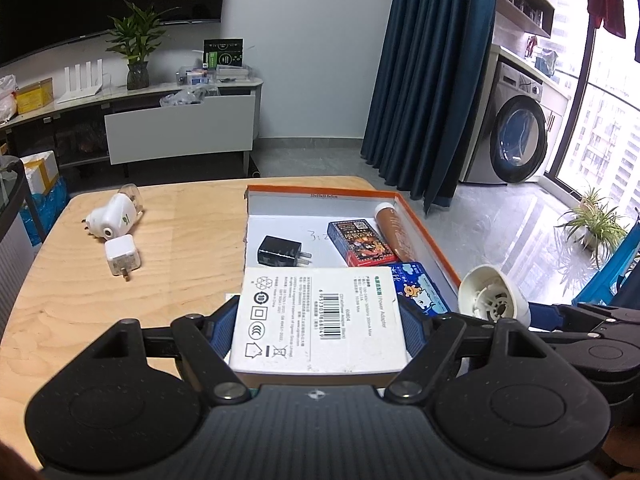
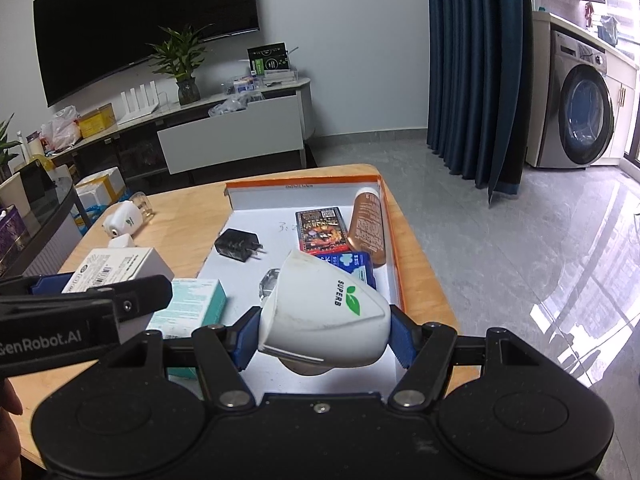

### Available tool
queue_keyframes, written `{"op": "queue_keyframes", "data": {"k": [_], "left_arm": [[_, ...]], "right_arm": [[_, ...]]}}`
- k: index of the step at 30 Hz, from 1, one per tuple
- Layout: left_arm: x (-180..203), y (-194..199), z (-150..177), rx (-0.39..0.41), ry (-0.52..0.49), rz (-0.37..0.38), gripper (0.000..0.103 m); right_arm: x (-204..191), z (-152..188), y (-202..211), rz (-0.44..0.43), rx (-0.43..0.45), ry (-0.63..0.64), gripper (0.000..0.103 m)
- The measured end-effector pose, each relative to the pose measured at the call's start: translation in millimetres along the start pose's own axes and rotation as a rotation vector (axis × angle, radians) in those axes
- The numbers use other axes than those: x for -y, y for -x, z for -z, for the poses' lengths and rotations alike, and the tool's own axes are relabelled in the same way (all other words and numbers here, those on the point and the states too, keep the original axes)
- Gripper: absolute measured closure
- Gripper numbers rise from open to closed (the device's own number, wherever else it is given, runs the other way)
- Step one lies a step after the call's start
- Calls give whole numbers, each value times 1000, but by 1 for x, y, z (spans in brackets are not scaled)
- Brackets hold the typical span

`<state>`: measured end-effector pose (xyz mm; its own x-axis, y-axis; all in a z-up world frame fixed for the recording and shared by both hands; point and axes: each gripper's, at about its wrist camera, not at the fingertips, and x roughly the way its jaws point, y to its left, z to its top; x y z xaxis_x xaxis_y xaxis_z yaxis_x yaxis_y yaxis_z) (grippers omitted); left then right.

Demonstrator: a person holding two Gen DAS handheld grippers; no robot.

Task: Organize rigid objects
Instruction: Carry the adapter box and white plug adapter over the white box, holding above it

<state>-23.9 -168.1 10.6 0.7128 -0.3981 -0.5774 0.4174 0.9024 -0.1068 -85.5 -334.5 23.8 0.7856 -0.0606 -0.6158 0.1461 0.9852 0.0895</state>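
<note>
My left gripper point(image 1: 318, 326) is shut on a white power adapter box point(image 1: 316, 316), held over the near end of the orange-rimmed tray point(image 1: 430, 232). My right gripper point(image 2: 324, 334) is shut on a white SUPERB plug-in device point(image 2: 324, 312), held above the tray point(image 2: 394, 240). In the tray lie a black charger point(image 1: 280, 251), a red card box point(image 1: 362, 243), a brown tube point(image 1: 396, 232) and a blue pack point(image 1: 420, 290). A teal box point(image 2: 188, 306) sits at the tray's near left. A second white device point(image 1: 114, 216) and a white charger point(image 1: 122, 258) lie on the wooden table point(image 1: 180, 248).
A clear glass point(image 1: 132, 194) lies behind the white device on the table. A small clear object point(image 2: 270, 284) sits in the tray behind my held device. Beyond the table stand a TV cabinet point(image 1: 176, 128), blue curtains point(image 1: 424, 80) and a washing machine point(image 1: 516, 140).
</note>
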Motion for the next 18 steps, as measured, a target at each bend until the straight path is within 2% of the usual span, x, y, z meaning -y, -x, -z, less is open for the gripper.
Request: {"op": "queue_keyframes", "data": {"k": [18], "left_arm": [[1, -8, 0, -16, -7, 0, 24]], "right_arm": [[2, 3, -11, 4, -27, -4, 25]]}}
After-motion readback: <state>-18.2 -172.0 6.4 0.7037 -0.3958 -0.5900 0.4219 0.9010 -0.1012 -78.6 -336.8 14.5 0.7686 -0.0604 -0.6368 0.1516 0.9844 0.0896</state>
